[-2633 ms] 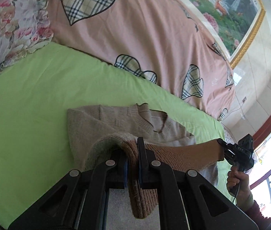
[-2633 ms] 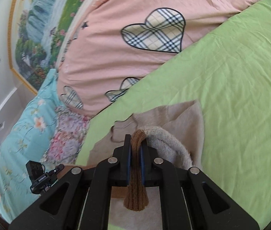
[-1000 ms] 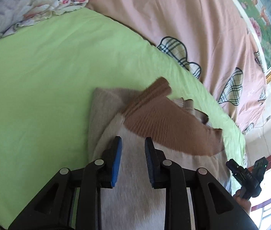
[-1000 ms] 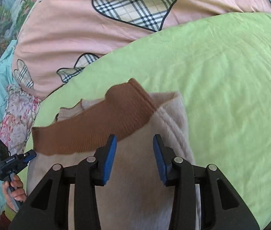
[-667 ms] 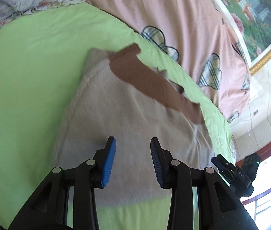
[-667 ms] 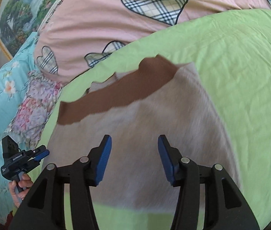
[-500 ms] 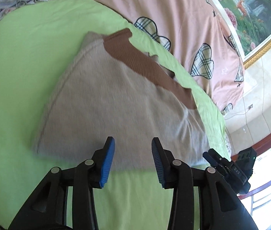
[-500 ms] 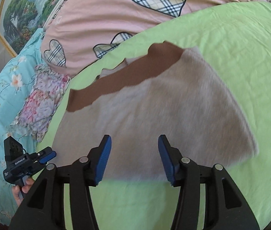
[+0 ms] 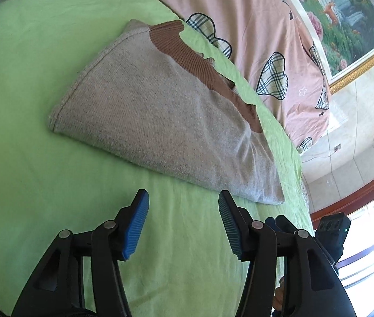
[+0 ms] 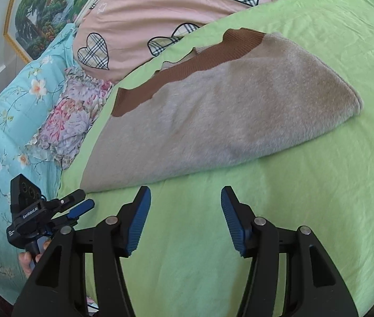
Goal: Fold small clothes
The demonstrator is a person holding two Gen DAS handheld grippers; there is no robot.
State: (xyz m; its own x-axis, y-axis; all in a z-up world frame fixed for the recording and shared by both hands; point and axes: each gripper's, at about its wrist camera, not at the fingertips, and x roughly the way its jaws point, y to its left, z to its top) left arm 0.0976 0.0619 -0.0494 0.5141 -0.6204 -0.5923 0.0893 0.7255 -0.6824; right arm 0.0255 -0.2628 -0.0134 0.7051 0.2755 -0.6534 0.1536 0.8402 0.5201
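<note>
A beige knit sweater (image 9: pixel 160 111) (image 10: pixel 226 116) lies folded in half on the green bedsheet (image 9: pixel 28 171), its brown ribbed hem (image 9: pixel 200 63) (image 10: pixel 187 68) along the far edge. My left gripper (image 9: pixel 183 200) hovers over bare sheet just short of the sweater's near fold; its jaws are opening and nothing is between them. My right gripper (image 10: pixel 185 198) stands the same way near the sweater's near edge, jaws opening and empty. In the right wrist view the left gripper (image 10: pixel 77 207) shows at the lower left, held by a hand.
A pink quilt with plaid hearts (image 9: pixel 253 39) (image 10: pixel 160 13) lies beyond the sweater. A floral pillow (image 10: pixel 68 111) and a turquoise floral cover (image 10: pixel 9 105) are at the left. A framed landscape picture (image 9: pixel 345 21) hangs on the wall. Green sheet surrounds the sweater.
Both grippers let go of the brown hem, which now lies on the far side of the folded sweater. Both drew back toward me over the sheet, and their jaws spread wider.
</note>
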